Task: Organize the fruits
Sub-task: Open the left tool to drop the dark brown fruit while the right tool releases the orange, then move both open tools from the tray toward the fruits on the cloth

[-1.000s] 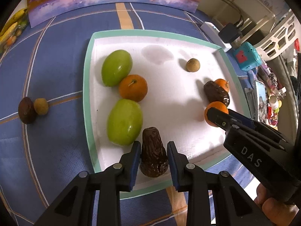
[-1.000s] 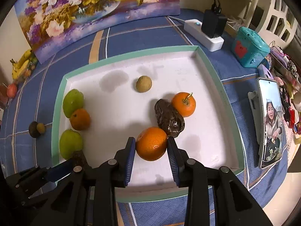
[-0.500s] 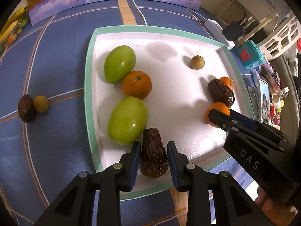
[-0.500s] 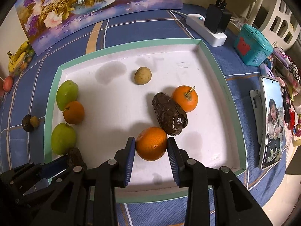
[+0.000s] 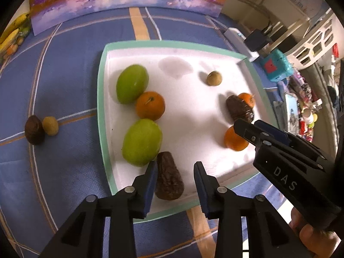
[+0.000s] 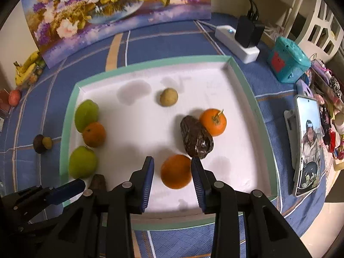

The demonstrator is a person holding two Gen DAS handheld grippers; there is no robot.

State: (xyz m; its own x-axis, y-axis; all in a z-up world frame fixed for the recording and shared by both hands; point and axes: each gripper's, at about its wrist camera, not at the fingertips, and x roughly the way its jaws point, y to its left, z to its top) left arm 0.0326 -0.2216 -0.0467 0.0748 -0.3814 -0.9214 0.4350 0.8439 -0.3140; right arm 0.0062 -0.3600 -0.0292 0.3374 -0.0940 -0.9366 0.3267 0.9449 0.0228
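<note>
A white tray with a green rim [image 5: 101, 107] holds the fruit. My left gripper [image 5: 175, 172] is over its near edge and its jaws are opening. A dark brown wrinkled fruit [image 5: 168, 176] lies between them, against the left finger and apart from the right one. My right gripper [image 6: 172, 172] straddles an orange [image 6: 176, 171] that rests on the tray; there is a gap at the left finger. Two green fruits [image 5: 132, 87] [image 5: 142, 142] and an orange [image 5: 150, 105] line the left side. Another brown fruit [image 6: 196, 138], a stemmed orange [image 6: 212, 122] and a small tan fruit [image 6: 168, 96] lie further in.
On the blue cloth left of the tray lie a dark fruit [image 5: 34, 130] and a small tan one [image 5: 50, 125]. A flower picture [image 6: 118, 10] stands at the back. A power strip [image 6: 236, 43], a teal box [image 6: 288, 64] and a phone [image 6: 307, 146] are on the right.
The left jaws have parted and let go of the brown fruit, which stays on the tray. The orange looks smaller between the right fingers, with a gap now at the left one.
</note>
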